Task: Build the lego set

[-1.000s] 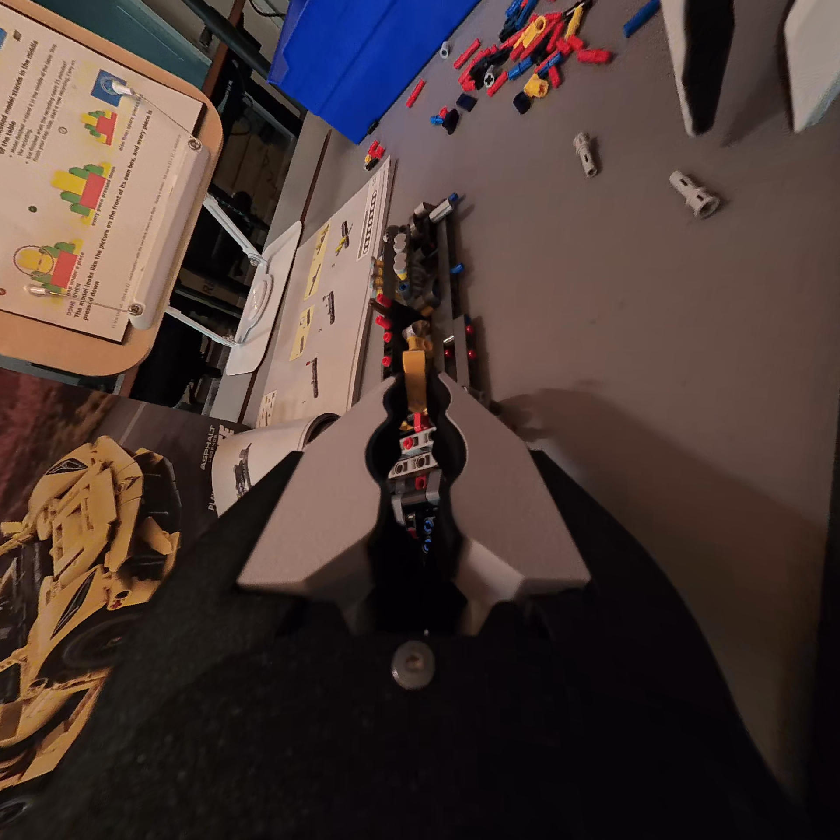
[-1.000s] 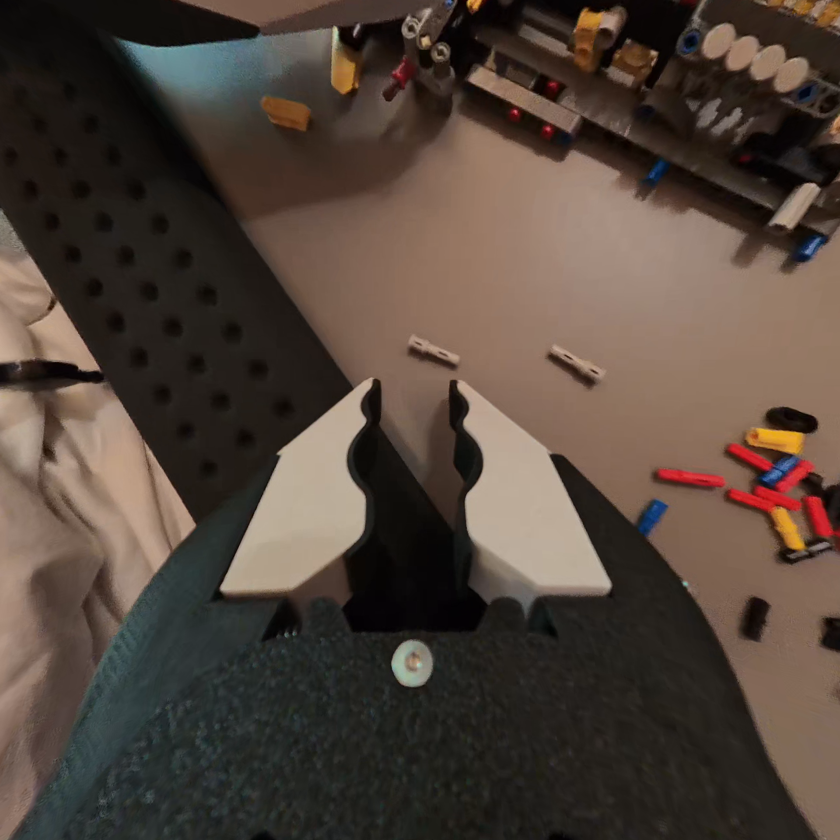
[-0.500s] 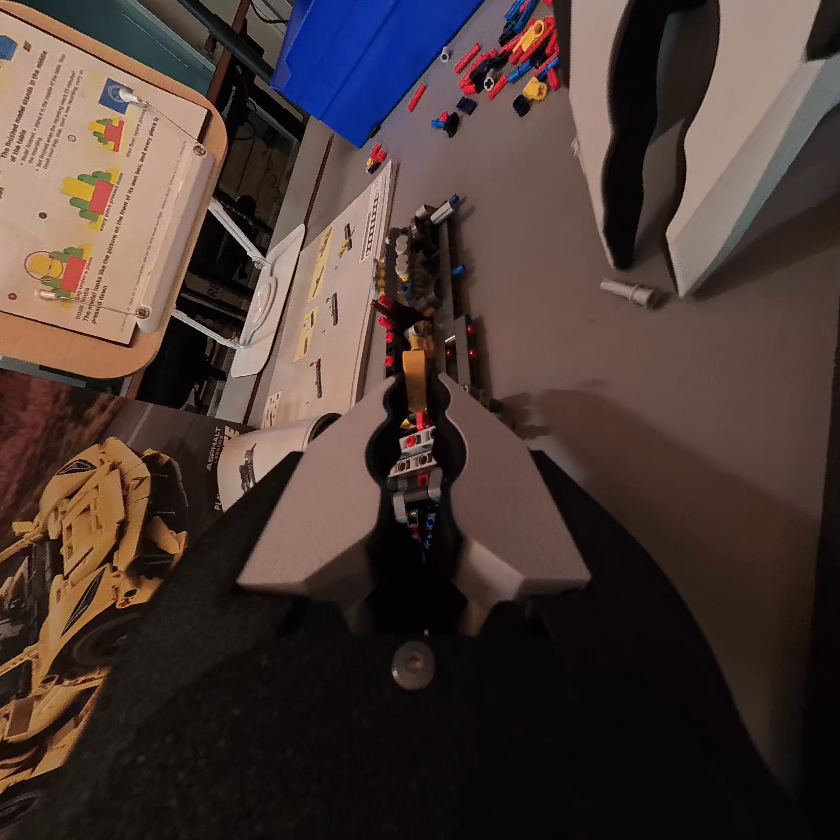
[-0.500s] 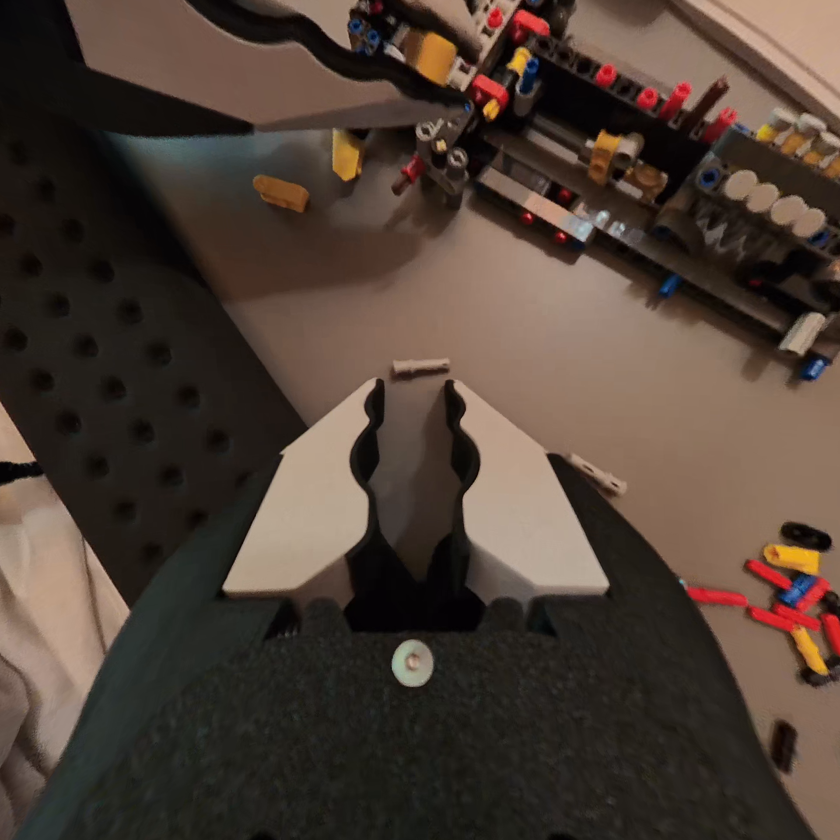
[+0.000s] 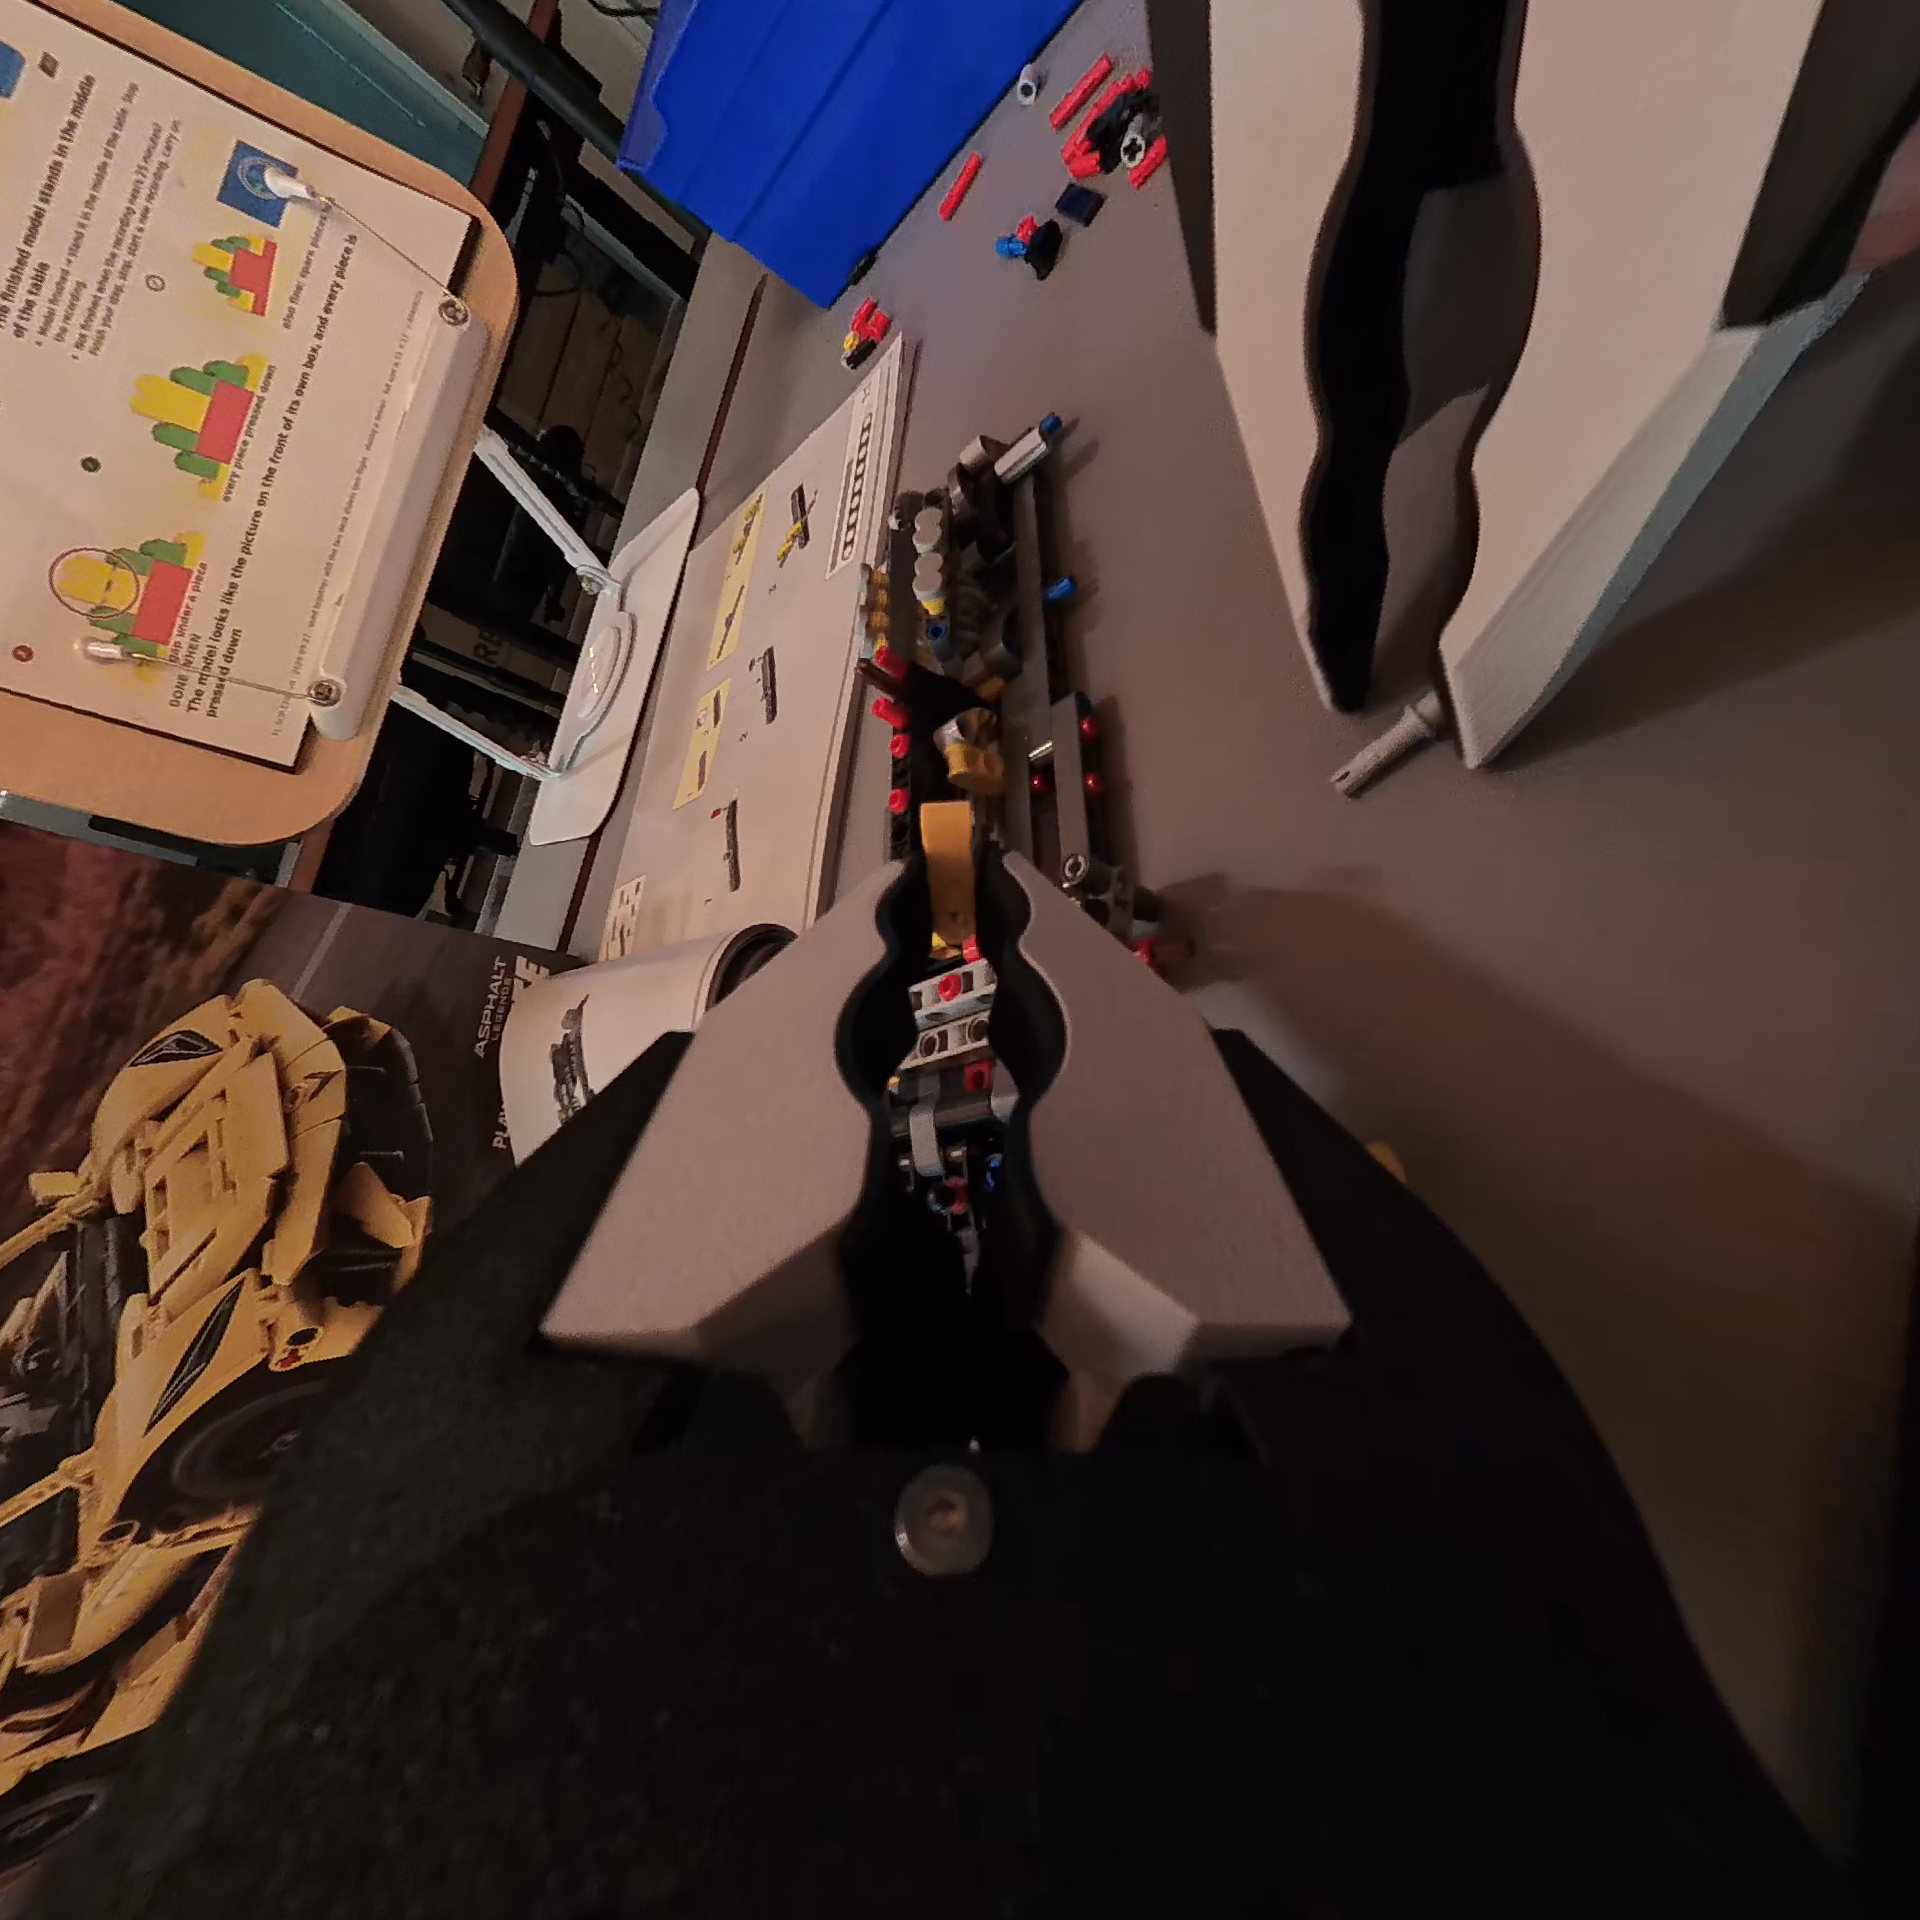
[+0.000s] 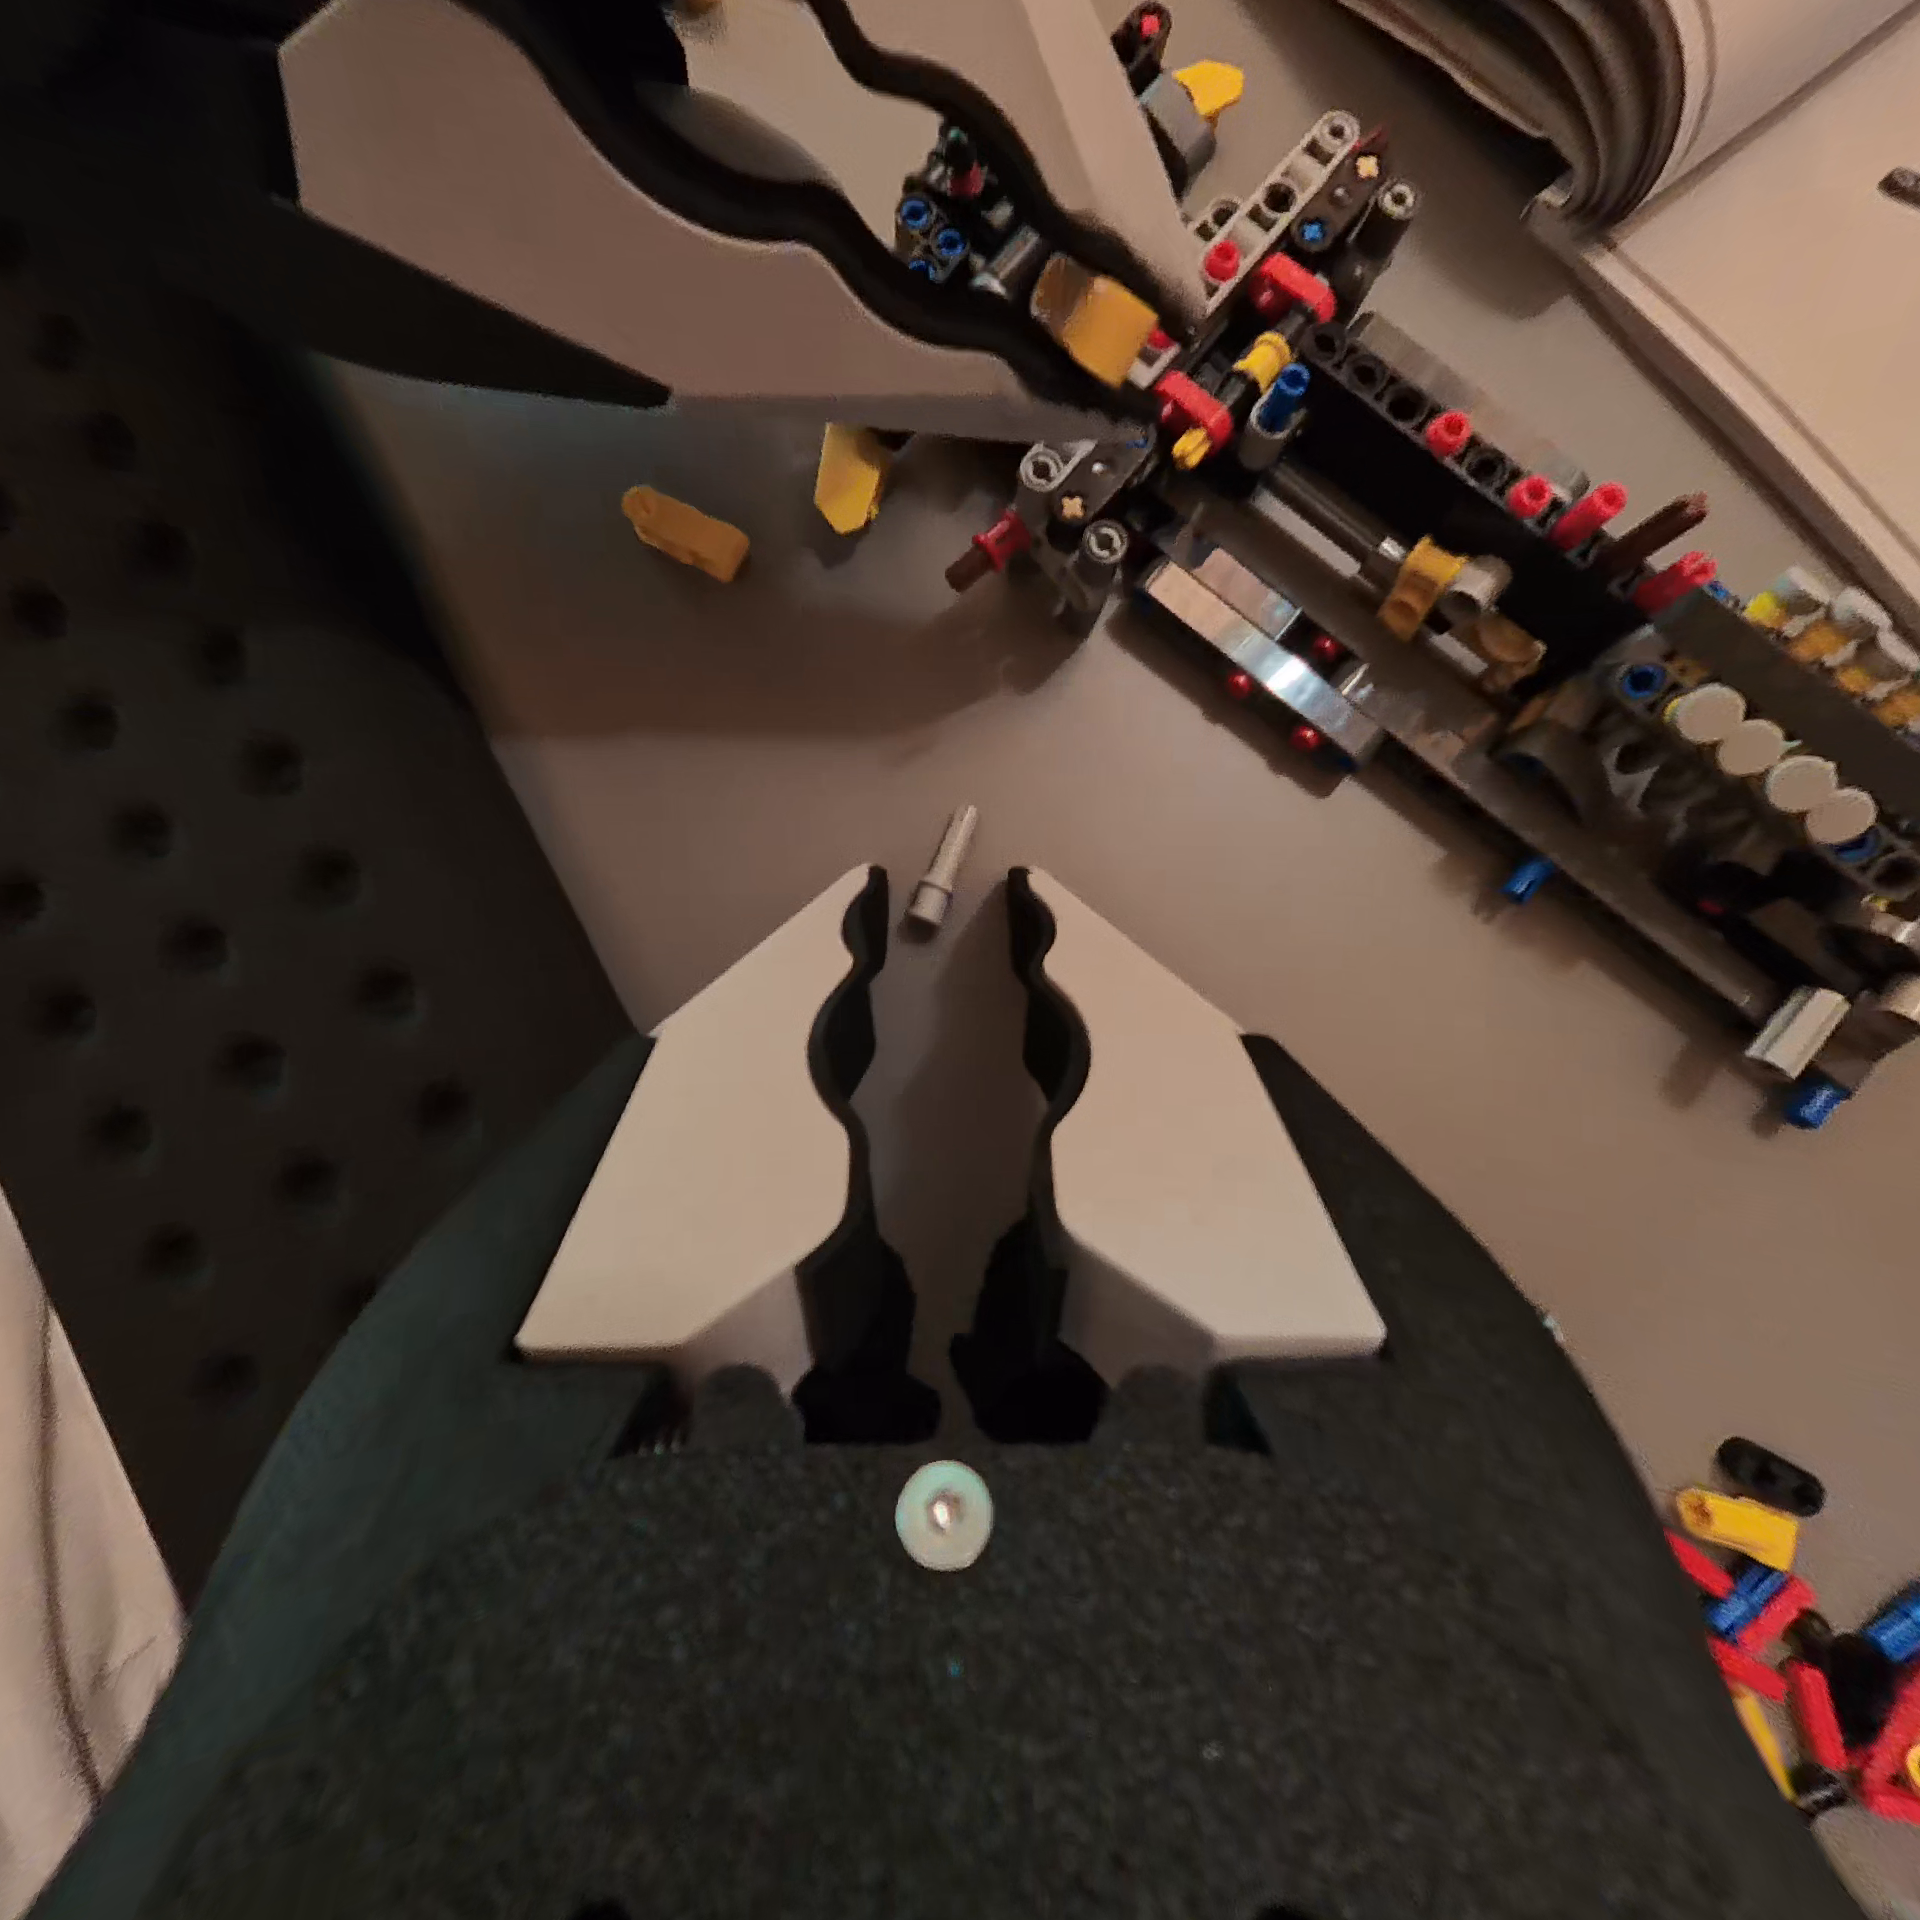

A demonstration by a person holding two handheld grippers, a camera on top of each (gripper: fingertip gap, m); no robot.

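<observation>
Left wrist view: the lego assembly (image 5: 951,1049) is clamped at one end between the left gripper (image 5: 951,883) jaws, its far end lying on the counter (image 5: 1507,1039). The right gripper (image 6: 945,883) jaws are parted around a grey pin (image 6: 940,868) (lying flat, not gripped).

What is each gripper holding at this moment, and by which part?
The left gripper is shut on the lego assembly, gripping its near end. The right gripper holds nothing: its jaws stand open around a grey pin lying on the table.
</observation>
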